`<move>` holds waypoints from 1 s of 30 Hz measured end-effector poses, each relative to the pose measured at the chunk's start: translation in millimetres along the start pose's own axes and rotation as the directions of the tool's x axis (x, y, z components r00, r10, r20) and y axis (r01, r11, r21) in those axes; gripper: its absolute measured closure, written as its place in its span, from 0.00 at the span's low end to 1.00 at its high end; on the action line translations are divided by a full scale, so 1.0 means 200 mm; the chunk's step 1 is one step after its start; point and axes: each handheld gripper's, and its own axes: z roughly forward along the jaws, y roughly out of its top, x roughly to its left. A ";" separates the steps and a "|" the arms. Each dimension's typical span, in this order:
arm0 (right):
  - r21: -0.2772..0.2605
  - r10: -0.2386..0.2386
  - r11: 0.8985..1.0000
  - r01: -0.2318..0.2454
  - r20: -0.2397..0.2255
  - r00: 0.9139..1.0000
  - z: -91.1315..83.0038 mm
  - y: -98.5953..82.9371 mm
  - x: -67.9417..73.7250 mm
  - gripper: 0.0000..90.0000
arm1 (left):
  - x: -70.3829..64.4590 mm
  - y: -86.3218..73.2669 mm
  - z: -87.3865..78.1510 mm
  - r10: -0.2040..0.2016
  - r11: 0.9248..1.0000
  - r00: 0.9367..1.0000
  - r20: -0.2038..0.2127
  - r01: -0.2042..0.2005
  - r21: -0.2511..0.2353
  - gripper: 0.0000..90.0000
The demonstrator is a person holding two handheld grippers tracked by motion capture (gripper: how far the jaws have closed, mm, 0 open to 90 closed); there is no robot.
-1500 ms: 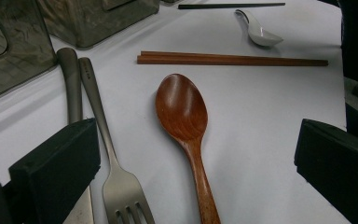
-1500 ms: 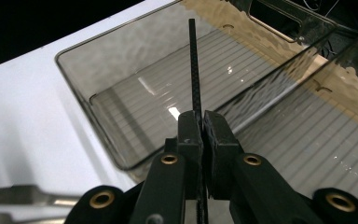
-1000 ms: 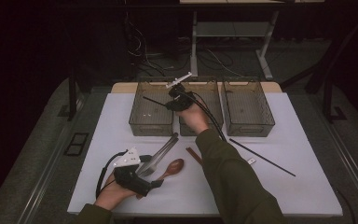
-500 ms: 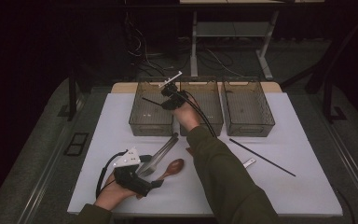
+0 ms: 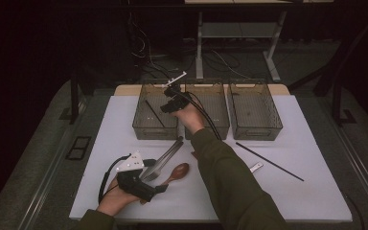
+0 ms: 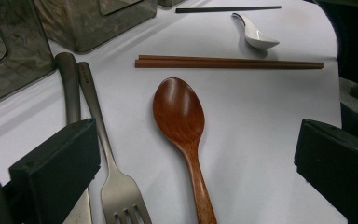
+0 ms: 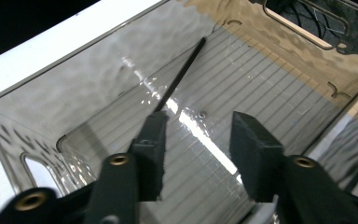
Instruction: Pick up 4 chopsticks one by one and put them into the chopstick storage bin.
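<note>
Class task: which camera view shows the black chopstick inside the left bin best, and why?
The right gripper view: the black chopstick lies slanted on the ribbed floor of the left bin, just beyond the open right claw. The high view shows it as a thin dark line through the smoky wall. In the left gripper view, bin corners hide it.

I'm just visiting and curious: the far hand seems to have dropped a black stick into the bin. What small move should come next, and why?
Probably lift the right gripper up out of the left bin. Its fingers stand apart with nothing between them, and the black chopstick already lies inside. A second black chopstick waits on the table, so that hand is likely needed there.
</note>
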 end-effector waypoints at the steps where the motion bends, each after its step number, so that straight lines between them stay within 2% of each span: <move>1: -0.003 0.002 1.000 -0.002 -0.006 1.000 -0.01 0.00 0.00 0.55 | 0.00 0.00 0.00 0.000 1.000 1.000 0.000 0.000 0.001 0.00; 3: -0.020 0.008 1.000 -0.009 -0.036 0.999 -0.04 -0.01 -0.01 0.50 | 0.00 0.00 0.00 0.000 1.000 1.000 -0.001 0.000 0.001 0.00; 9: -0.042 0.002 0.999 -0.005 -0.074 0.997 -0.10 -0.04 -0.02 0.44 | 0.00 0.00 0.00 0.005 1.000 1.000 -0.002 -0.005 0.003 0.00; 13: -0.070 -0.034 0.997 0.026 -0.109 0.993 -0.17 -0.08 -0.03 0.42 | 0.00 0.00 0.00 0.003 1.000 1.000 -0.004 -0.003 0.004 0.00; 17: -0.095 -0.064 0.994 0.052 -0.125 0.990 -0.26 -0.12 -0.04 0.40 | 0.00 0.00 0.00 0.002 1.000 1.000 -0.008 -0.002 0.003 0.00; 22: -0.123 -0.082 0.990 0.064 -0.145 0.986 -0.37 -0.19 -0.07 0.37 | 0.00 0.00 0.00 -0.001 1.000 1.000 -0.007 0.001 0.004 0.00; 27: -0.155 -0.100 0.985 0.074 -0.165 0.981 -0.43 -0.25 -0.09 0.36 | 0.00 -0.01 0.00 -0.005 1.000 1.000 -0.010 0.005 0.003 0.00; 28: -0.162 -0.107 0.984 0.079 -0.168 0.980 -0.45 -0.26 -0.10 0.36 | 0.01 -0.01 0.00 0.005 1.000 1.000 -0.011 -0.005 0.005 0.00; 30: -0.172 -0.116 0.981 0.085 -0.180 0.977 -0.49 -0.30 -0.11 0.35 | 0.00 -0.01 0.00 -0.007 1.000 1.000 -0.009 0.007 0.006 0.00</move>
